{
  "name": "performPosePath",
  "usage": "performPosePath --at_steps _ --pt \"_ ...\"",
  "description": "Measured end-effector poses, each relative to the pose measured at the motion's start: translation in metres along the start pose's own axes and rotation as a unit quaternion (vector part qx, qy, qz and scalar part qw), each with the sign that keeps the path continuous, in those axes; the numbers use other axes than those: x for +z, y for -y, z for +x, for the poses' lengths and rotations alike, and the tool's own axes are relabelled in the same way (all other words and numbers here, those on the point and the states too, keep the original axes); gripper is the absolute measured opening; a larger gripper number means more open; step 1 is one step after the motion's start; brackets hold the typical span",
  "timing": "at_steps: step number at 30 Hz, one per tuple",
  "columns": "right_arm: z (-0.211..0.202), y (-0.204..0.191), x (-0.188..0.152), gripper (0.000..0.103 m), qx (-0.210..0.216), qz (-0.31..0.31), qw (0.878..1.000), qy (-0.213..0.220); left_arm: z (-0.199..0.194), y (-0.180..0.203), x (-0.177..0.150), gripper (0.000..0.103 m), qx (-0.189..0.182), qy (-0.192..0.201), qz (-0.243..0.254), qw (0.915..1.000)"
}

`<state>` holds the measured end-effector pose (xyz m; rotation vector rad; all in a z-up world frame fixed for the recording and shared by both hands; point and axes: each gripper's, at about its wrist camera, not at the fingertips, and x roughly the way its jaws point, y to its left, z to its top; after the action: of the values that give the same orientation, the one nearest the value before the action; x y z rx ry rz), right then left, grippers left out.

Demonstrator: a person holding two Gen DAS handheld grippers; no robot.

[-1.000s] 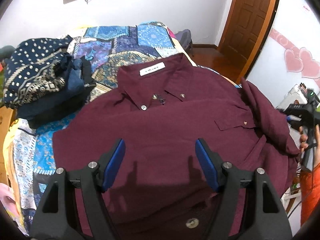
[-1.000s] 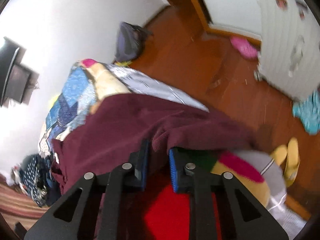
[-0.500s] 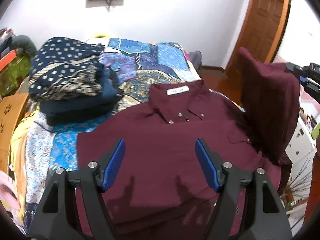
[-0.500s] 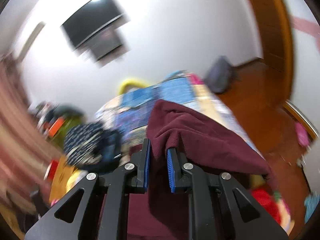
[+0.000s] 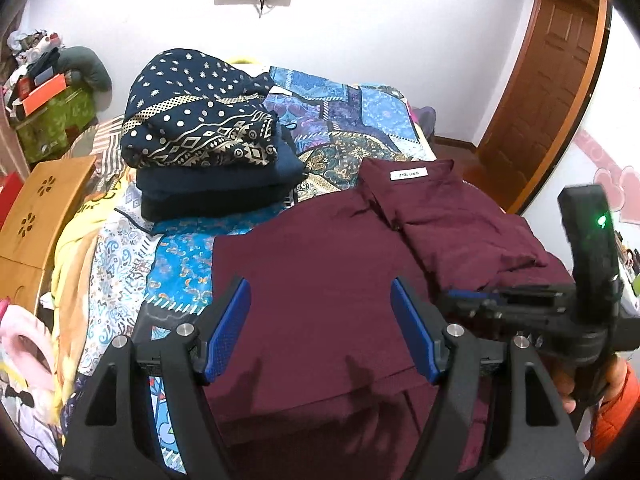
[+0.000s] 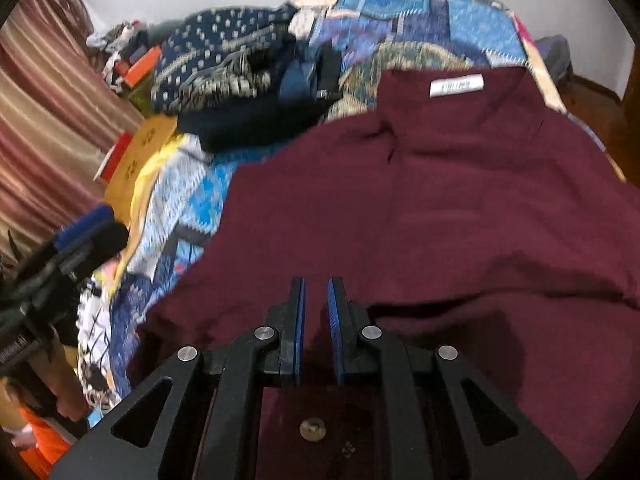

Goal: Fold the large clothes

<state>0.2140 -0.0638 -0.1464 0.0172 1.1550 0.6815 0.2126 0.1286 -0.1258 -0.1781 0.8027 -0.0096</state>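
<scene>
Left gripper (image 5: 320, 332), lower centre of the left wrist view: blue pads (image 5: 228, 330) spread wide, nothing between them, touching nothing. They hang above the shirt (image 5: 320, 280).

Right gripper (image 6: 316, 312), lower centre of the right wrist view: jaws nearly together, a narrow slit between the blue pads (image 6: 335, 332). The slit shows only shirt cloth (image 6: 440, 208) lying below; whether any fabric is pinched I cannot tell, the frame is blurred. In the left wrist view the right gripper (image 5: 468, 296) enters from the right edge, its tip low over the shirt's folded part; contact cannot be told. A hand (image 5: 592, 380) grips its handle at the lower right, orange sleeve below it.

Shirt: maroon, spread on the patterned bedspread (image 5: 180, 264), filling the centre and lower right of the left wrist view. Collar with white label (image 5: 409, 174) points to the upper right. Its right side lies folded over the body.

Stack of folded clothes (image 5: 204, 148) upper left of the shirt, apart from it.
</scene>
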Motion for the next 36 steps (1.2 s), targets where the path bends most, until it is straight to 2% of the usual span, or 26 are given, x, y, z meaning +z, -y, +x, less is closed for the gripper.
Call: performPosePath --at_steps 5,10,13,15,17,18,20,23,31,36 --pt "-0.042 0.013 -0.005 0.01 0.001 -0.011 0.999 0.03 0.001 0.02 0.005 0.071 -0.003 0.001 0.017 0.9999" --pt "-0.089 0.029 -0.01 0.014 -0.064 -0.008 0.993 0.102 0.003 0.055 0.018 0.071 -0.011 0.011 0.057 0.9983" --pt "-0.119 0.047 -0.013 0.026 -0.104 0.003 0.984 0.143 0.007 0.082 0.026 0.071 -0.021 0.016 0.084 0.9962" --pt "-0.138 0.061 -0.015 0.039 -0.139 0.016 0.975 0.171 0.011 0.103 0.033 0.072 -0.03 0.016 0.104 0.994" --pt "-0.155 0.078 -0.021 0.046 -0.17 0.034 0.966 0.191 0.016 0.123 0.036 0.073 -0.04 0.014 0.126 0.9911" --pt "-0.162 0.087 -0.024 0.046 -0.185 0.045 0.962 0.198 0.02 0.132 0.037 0.077 -0.044 0.013 0.137 0.9896" --pt "-0.173 0.104 -0.028 0.046 -0.211 0.065 0.954 0.202 0.029 0.154 0.039 0.08 -0.05 0.01 0.161 0.9855" --pt "-0.183 0.127 -0.036 0.046 -0.226 0.095 0.948 0.205 0.046 0.184 0.036 0.08 -0.06 -0.006 0.196 0.9788" --pt "-0.179 0.178 -0.058 0.046 -0.212 0.176 0.944 0.181 0.103 0.242 0.022 0.08 -0.076 -0.075 0.272 0.9562" --pt "-0.173 0.188 -0.069 0.046 -0.201 0.193 0.946 0.164 0.141 0.267 0.01 0.08 -0.05 -0.12 0.322 0.9376"
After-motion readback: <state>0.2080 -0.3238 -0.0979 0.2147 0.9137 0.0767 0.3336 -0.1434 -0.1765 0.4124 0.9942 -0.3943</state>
